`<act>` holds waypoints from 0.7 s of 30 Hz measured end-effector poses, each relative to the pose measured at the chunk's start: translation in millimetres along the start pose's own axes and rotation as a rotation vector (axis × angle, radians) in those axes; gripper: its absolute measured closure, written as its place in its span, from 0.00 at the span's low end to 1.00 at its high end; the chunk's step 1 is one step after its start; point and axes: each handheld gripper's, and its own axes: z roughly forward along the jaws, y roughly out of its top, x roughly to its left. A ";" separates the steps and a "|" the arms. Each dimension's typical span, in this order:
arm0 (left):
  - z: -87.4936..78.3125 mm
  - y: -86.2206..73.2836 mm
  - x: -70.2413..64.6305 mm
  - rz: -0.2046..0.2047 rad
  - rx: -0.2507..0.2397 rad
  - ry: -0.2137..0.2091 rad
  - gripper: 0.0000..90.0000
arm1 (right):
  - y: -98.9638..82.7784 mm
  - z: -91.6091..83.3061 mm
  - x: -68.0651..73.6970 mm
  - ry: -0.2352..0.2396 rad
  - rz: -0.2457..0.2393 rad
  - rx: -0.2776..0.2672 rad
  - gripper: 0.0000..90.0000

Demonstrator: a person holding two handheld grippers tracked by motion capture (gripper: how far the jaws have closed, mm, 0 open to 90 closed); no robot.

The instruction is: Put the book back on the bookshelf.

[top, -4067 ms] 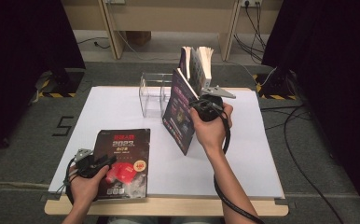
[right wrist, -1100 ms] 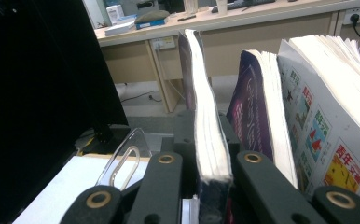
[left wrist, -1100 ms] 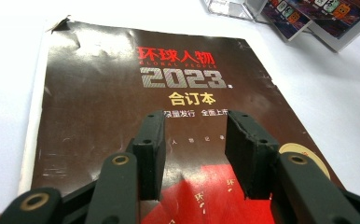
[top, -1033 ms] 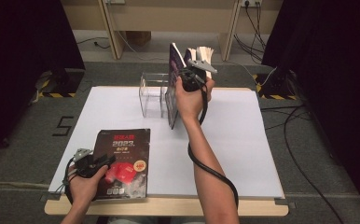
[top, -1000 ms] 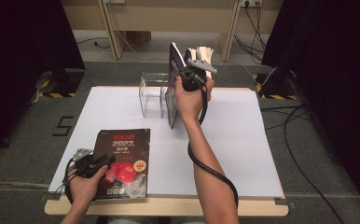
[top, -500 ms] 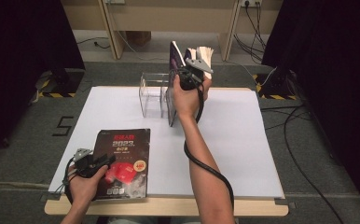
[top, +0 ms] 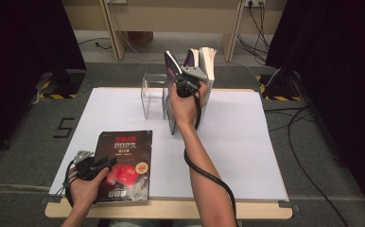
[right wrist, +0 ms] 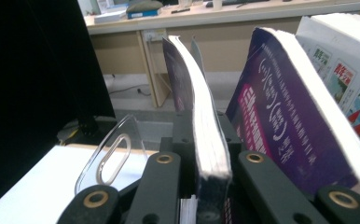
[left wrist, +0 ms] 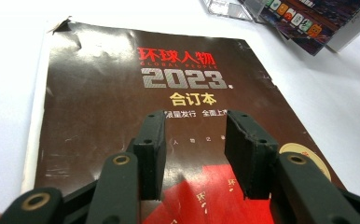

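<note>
A thin dark-covered book stands upright on the white table top, beside a clear acrylic book stand. My right gripper is shut on its page edge. The right gripper has just been opening slightly, with the book still between its jaws. A dark "2023" magazine lies flat at the front left. My left gripper rests over its lower part, open. In the left gripper view the left gripper has only the magazine cover behind its jaws.
A purple book and a white one lean just right of the held book, seen as a standing stack. A clear divider with a slot stands to its left. Desk legs and cables lie beyond the table.
My right hand has carried the dark book from the table's middle back to the stand, upright beside the other books. Over the last second it barely shifts. The left hand stays put.
</note>
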 end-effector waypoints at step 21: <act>1.4 -1.1 -3.6 0.010 0.008 -0.002 0.65 | 1.8 -28.9 -19.7 0.036 0.075 0.126 0.81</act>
